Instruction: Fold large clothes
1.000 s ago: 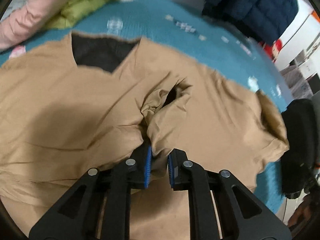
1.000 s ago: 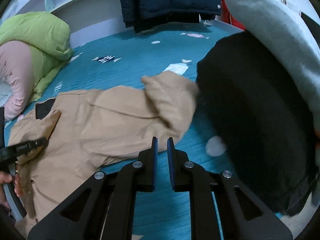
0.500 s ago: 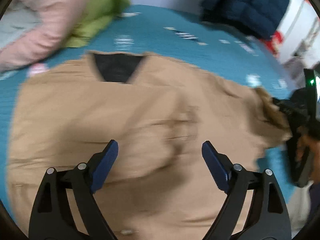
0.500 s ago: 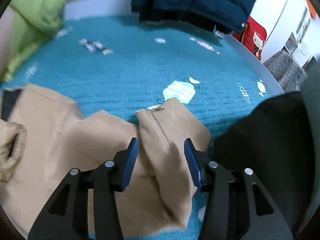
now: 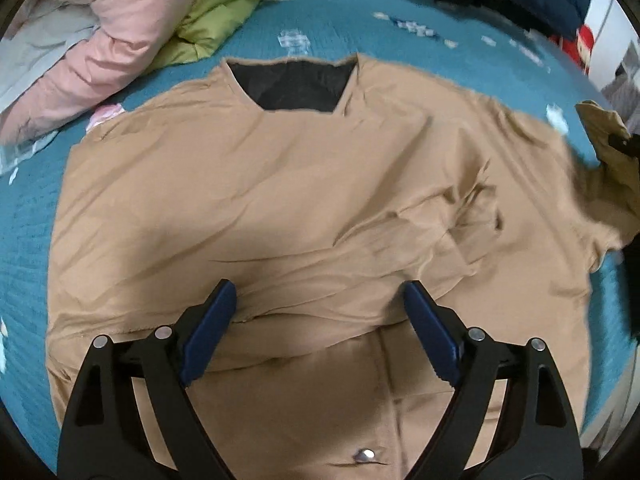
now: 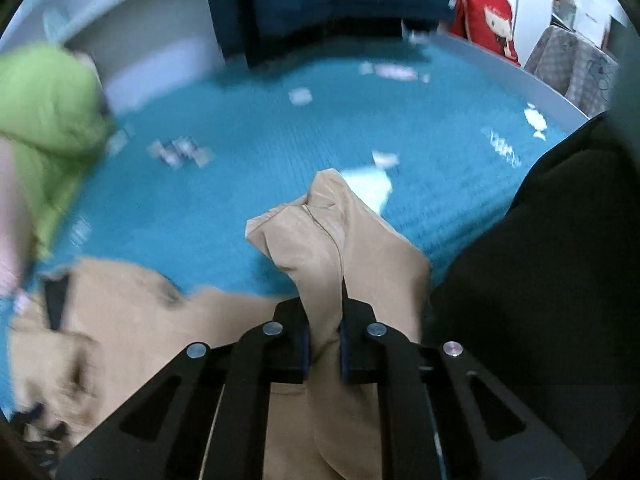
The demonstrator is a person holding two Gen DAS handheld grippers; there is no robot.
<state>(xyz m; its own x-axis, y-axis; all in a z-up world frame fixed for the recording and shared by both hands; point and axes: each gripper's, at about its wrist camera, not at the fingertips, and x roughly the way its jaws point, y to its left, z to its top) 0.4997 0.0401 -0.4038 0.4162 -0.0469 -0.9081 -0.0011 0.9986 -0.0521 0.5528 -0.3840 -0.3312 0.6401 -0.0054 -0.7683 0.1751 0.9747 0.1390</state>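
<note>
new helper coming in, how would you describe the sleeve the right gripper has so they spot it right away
On the teal bedspread lies a tan jacket. Its sleeve rises beside the black garment, pinched in the right gripper: the jacket's only lifted part.

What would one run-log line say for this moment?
phase: fold sleeve | left gripper: open above tan jacket | right gripper: shut on sleeve | surface: teal bed
</note>
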